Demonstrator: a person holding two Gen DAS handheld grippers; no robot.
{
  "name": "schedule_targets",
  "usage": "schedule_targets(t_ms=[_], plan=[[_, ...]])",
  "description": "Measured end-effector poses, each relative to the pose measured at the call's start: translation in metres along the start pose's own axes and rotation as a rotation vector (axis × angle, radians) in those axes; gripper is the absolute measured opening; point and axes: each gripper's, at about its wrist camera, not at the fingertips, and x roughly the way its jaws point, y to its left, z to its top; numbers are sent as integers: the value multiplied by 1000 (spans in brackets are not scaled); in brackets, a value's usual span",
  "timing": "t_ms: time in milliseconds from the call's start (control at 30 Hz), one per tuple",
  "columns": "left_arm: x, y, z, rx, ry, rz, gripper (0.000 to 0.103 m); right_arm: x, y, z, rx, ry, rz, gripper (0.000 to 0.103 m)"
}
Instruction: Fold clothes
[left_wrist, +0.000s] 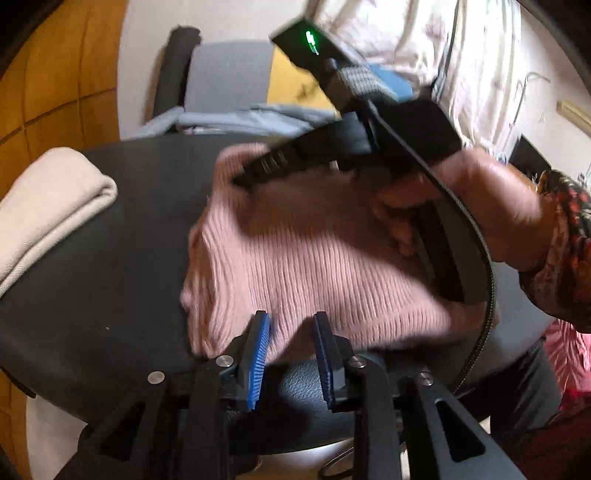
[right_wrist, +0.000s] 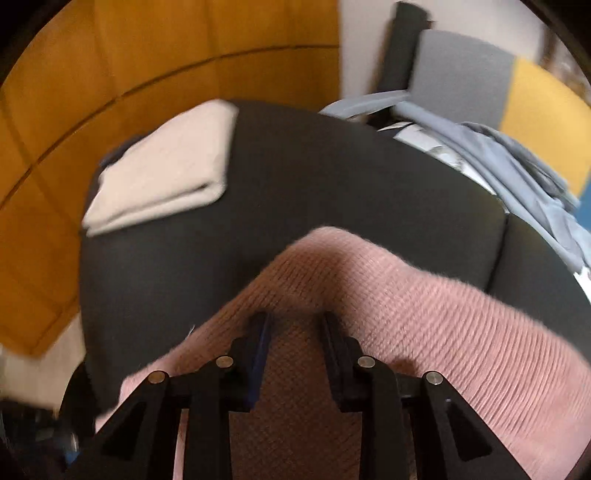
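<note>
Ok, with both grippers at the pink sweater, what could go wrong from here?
1. The left gripper has its jaws apart at the edge of the pink ribbed knit sweater; it may close on nothing.
2. The sweater lies at the near edge of the black padded surface; a pull could slide it off.

blk grippers (left_wrist: 291, 325), blue ribbed pads (left_wrist: 258, 354), floral sleeve (left_wrist: 565, 229).

Left gripper (left_wrist: 291, 325) low centre, jaws parted, nothing pinched. Right gripper (right_wrist: 297, 325) likewise; its hand (left_wrist: 491, 206) grips the handle at right.
</note>
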Motion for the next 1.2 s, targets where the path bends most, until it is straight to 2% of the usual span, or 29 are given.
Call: schedule_targets(t_ms=[100,200,267,333,400,467,533,633,700,733,767,800,833,867,933,1000,1067,1133,1200], plan=[[-8,3,3,-4,7,-28,24,-5,-7,2,34,-35,1,28],[-35,13,9,-55,-80,-109,24,-45,-24,-5,129,-108,88,32],[-53,16,18,-71,-156,-141,24,-84,-35,-22,170,-146,56,41],[-44,10,34,-35,-149,-123,24,-112,-48,-40,192,-170,-7,43],[-34,4,50,2,-140,-103,24,-129,-58,-63,218,-173,-18,43],[-1,-1,59,90,-71,7,24,-126,-61,-78,204,-145,-69,43],[38,5,59,137,48,67,25,-113,-59,-88,163,-114,-121,41],[36,14,66,101,14,9,24,-96,-44,-93,24,-85,-225,42],[23,25,72,38,16,-59,24,-108,-34,-91,-18,-94,-231,42],[16,30,74,6,17,-93,24,-121,-37,-92,15,-124,-198,46],[9,44,76,-63,-4,-120,24,-140,-46,-96,100,-178,-132,51],[2,58,79,-136,-26,-147,27,-155,-56,-101,185,-220,-85,67],[-4,76,80,-228,-46,-170,32,-167,-67,-108,271,-249,-56,78],[-4,91,81,-287,-50,-172,36,-179,-81,-119,371,-273,-34,81],[1,118,83,-408,-46,-188,60,-189,-106,-139,526,-263,-5,81],[17,127,91,-476,10,-245,74,-181,-128,-161,664,-211,60,81],[37,133,98,-517,86,-310,78,-166,-140,-177,747,-162,136,81],[56,129,104,-489,150,-332,80,-155,-144,-188,804,-139,205,81],[69,123,109,-437,190,-323,82,-144,-145,-192,853,-147,270,81]])
